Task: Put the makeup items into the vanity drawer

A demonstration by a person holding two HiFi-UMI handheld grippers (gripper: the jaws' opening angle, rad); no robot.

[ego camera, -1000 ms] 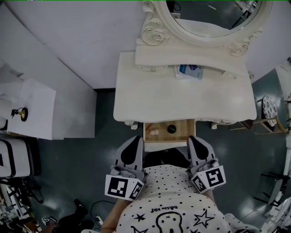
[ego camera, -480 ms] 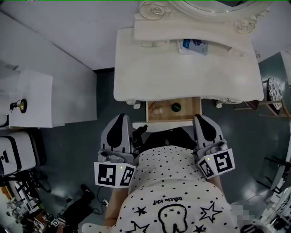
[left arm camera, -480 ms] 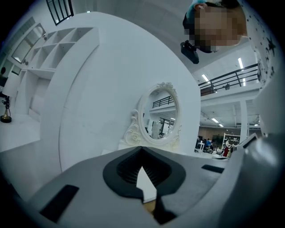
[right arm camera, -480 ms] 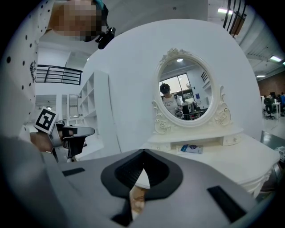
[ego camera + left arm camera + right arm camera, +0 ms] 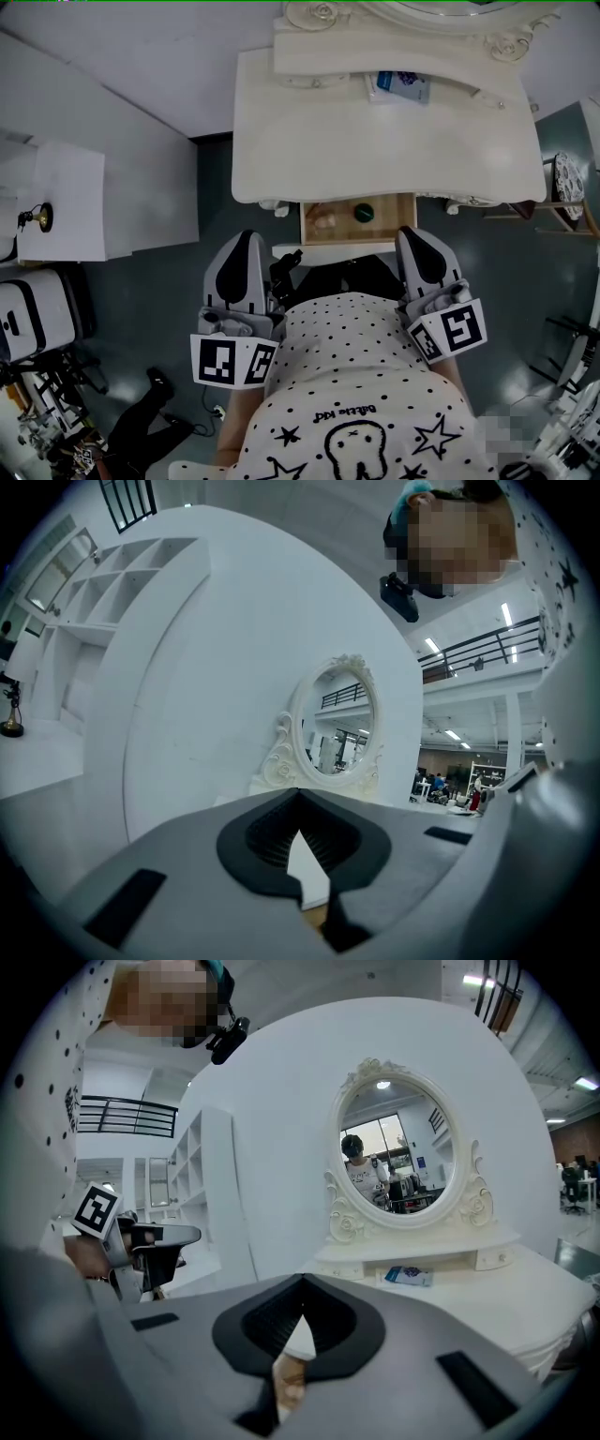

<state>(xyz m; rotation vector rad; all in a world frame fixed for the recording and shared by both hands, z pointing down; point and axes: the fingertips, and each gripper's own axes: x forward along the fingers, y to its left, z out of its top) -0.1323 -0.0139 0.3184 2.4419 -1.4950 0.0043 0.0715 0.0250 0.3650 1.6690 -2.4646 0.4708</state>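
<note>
The white vanity (image 5: 375, 150) stands ahead with its wooden drawer (image 5: 394, 225) pulled open. Inside lie a dark round item (image 5: 363, 213) and a pale item (image 5: 325, 218). A blue and white packet (image 5: 400, 86) rests on the vanity's back shelf and shows again in the right gripper view (image 5: 407, 1276). My left gripper (image 5: 246, 240) is held just short of the drawer's left side, shut and empty. My right gripper (image 5: 411, 234) sits by the drawer's right corner, also shut with nothing in it. In both gripper views (image 5: 300, 799) (image 5: 302, 1283) the jaws meet.
The oval mirror (image 5: 398, 1157) rises behind the vanity. A white side unit (image 5: 56, 202) with a small dark ornament (image 5: 33, 218) is at the left, a case (image 5: 28, 323) below it. A wire stool (image 5: 562, 220) stands at the right. Cables lie on the floor at the lower left.
The vanity and drawer now sit higher in the head view. My left gripper has shifted left, away from my body. Both grippers stay shut and the drawer stays open.
</note>
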